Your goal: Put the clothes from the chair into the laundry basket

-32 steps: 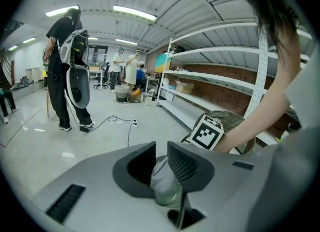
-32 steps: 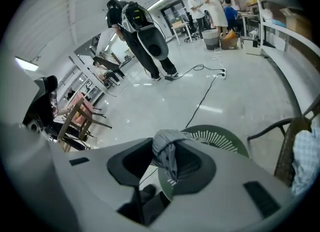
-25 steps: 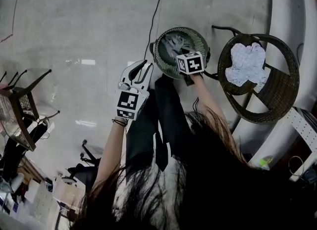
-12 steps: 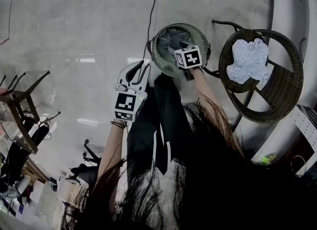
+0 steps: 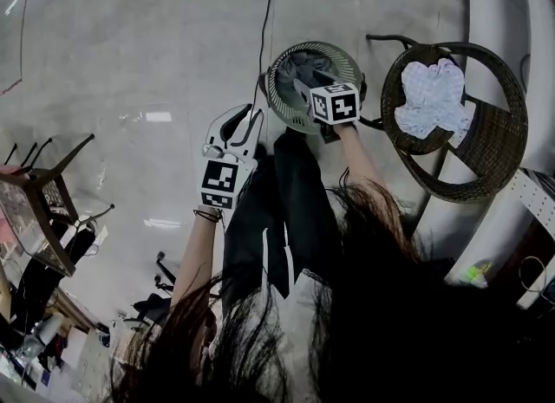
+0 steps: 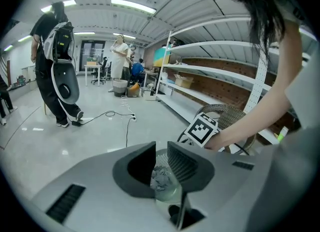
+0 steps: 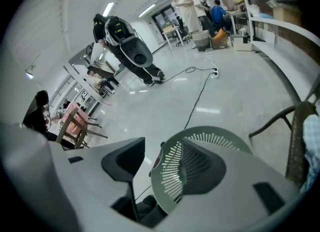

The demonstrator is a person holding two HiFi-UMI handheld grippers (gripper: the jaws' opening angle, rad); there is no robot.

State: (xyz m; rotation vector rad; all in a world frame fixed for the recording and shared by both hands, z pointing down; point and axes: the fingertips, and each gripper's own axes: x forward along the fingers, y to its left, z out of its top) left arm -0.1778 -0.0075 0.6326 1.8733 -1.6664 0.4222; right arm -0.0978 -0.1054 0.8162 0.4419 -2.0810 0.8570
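A round green laundry basket (image 5: 282, 102) stands on the floor with grey clothes (image 5: 303, 65) inside. My right gripper (image 5: 308, 82) hangs over the basket. Its jaws have just been opening and stand open, with no cloth between them. In the right gripper view (image 7: 160, 163) the slotted basket wall (image 7: 172, 176) lies just below the jaws. My left gripper (image 5: 241, 117) is open and empty, left of the basket; through its jaws (image 6: 161, 158) the clothes (image 6: 161, 177) show. A light patterned garment (image 5: 431, 98) lies on the round wicker chair (image 5: 494, 150) to the right.
A black cable (image 5: 273, 11) runs across the floor to the basket. Wooden furniture (image 5: 39, 193) stands at the left and white shelving (image 5: 533, 211) at the right. People (image 6: 55, 66) stand farther off in the hall.
My right gripper has shifted slightly over the basket and sits a little higher. The left gripper has stayed about where it was.
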